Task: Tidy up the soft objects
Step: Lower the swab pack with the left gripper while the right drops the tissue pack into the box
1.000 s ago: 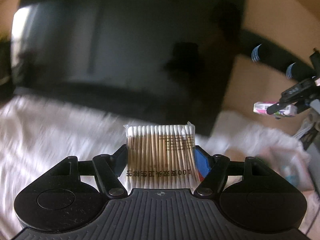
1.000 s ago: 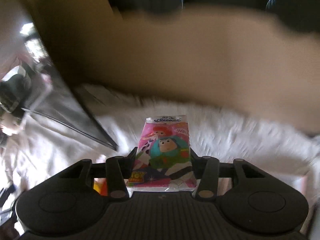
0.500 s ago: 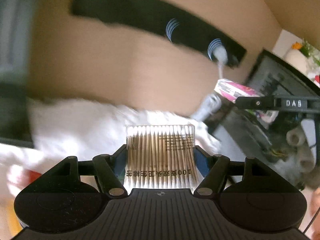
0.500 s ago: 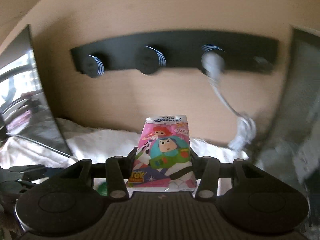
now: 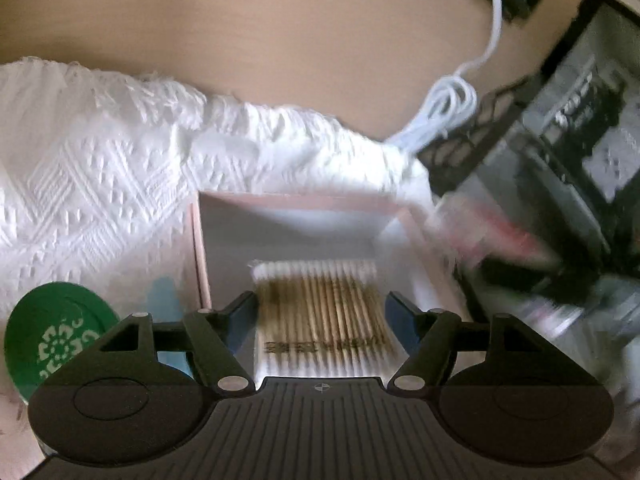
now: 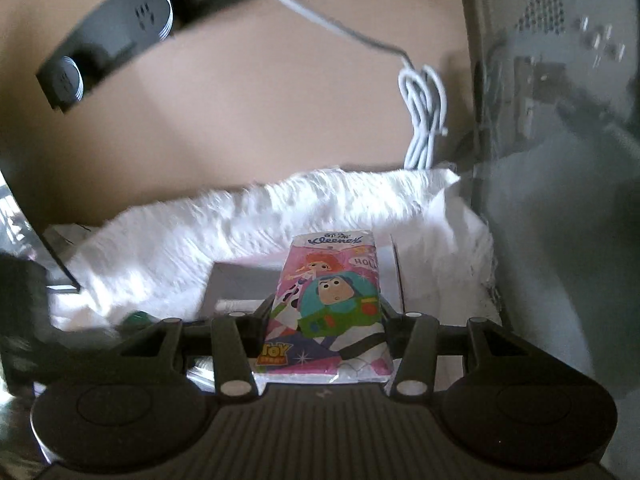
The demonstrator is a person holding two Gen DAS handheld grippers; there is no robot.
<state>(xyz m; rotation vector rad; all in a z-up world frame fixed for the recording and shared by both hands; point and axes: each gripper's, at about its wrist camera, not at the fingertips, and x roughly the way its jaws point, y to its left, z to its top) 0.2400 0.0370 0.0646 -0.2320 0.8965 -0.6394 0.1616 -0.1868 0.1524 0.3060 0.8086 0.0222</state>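
My left gripper (image 5: 320, 308) is shut on a clear pack of cotton swabs (image 5: 320, 312) with wooden stems, held over the open pink-rimmed box (image 5: 288, 200). My right gripper (image 6: 326, 312) is shut on a pink Kleenex tissue pack (image 6: 332, 300) with Toy Story pictures, held above the same box (image 6: 396, 268), whose grey inside shows to its left. The right gripper appears as a blurred shape at the right of the left wrist view (image 5: 520, 256).
A white textured cloth (image 5: 100, 152) covers the surface. A green round lid (image 5: 52, 332) lies at the left. A coiled white cable (image 6: 424, 120) hangs from a black power strip (image 6: 120, 28) on the tan wall. A dark computer case (image 6: 560, 120) stands at the right.
Both grippers swung down and right from the wall and power strip toward the pink-rimmed box, still holding their packs. The box and green lid came into view.
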